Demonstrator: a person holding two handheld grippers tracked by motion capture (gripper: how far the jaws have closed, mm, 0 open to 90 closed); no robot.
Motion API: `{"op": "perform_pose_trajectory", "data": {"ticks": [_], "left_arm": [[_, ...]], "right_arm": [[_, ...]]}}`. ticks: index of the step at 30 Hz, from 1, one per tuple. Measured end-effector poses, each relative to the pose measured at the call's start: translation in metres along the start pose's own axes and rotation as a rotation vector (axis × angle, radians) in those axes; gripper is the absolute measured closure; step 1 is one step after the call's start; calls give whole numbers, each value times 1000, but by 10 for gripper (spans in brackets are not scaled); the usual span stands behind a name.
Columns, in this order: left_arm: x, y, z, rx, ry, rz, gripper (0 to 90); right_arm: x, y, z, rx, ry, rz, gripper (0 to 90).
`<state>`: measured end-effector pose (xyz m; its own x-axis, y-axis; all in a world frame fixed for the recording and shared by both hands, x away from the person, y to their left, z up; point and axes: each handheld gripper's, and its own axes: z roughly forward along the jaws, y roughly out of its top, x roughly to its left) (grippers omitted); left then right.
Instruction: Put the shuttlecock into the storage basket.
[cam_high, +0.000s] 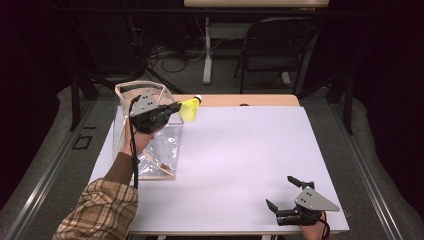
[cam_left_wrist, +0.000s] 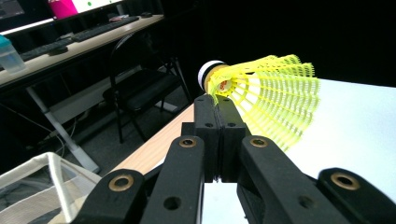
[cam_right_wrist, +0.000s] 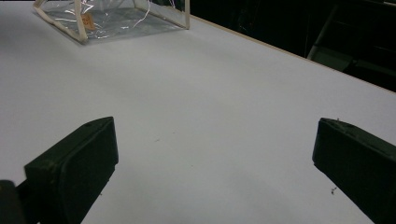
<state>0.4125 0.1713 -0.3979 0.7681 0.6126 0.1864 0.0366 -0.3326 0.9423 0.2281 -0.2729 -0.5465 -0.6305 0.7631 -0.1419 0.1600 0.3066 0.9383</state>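
Step in hand, as judged: carrying the shuttlecock (cam_high: 190, 108) to the clear bag (cam_high: 150, 150), which stands open at the table's far left corner. The left gripper (cam_high: 176, 106) is raised above the bag's right rim, held in the air near the far edge of the table (cam_high: 240, 165). Its jaws are pressed together, pinching the yellow mesh skirt close to the cork; in the left gripper view the shuttlecock (cam_left_wrist: 261, 98) projects past the jaw tips, white-banded cork to the upper left, skirt fanning right.

Position of shuttlecock relative to gripper: directly at the jaw tips, gripped, extending beyond them toward the middle of the far edge. It hangs just outside the bag's mouth, not over it.

Next move, as judged: bring the gripper back over the bag opening, tip the shuttlecock down, then part the jaws. The bag rim is soft, so the drop needs clearance from the edge.

The right gripper (cam_high: 282, 192) rests near the table's near right corner, jaws spread wide, holding nothing; bare table lies between them in the right gripper view.
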Motion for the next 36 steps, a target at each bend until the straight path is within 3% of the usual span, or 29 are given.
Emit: {"op": "perform_pose_trajectory", "data": {"ticks": [36], "left_arm": [[19, 0, -20, -13, 78, -11, 898]], "right_arm": [[0, 0, 1, 5, 0, 1, 0]]}}
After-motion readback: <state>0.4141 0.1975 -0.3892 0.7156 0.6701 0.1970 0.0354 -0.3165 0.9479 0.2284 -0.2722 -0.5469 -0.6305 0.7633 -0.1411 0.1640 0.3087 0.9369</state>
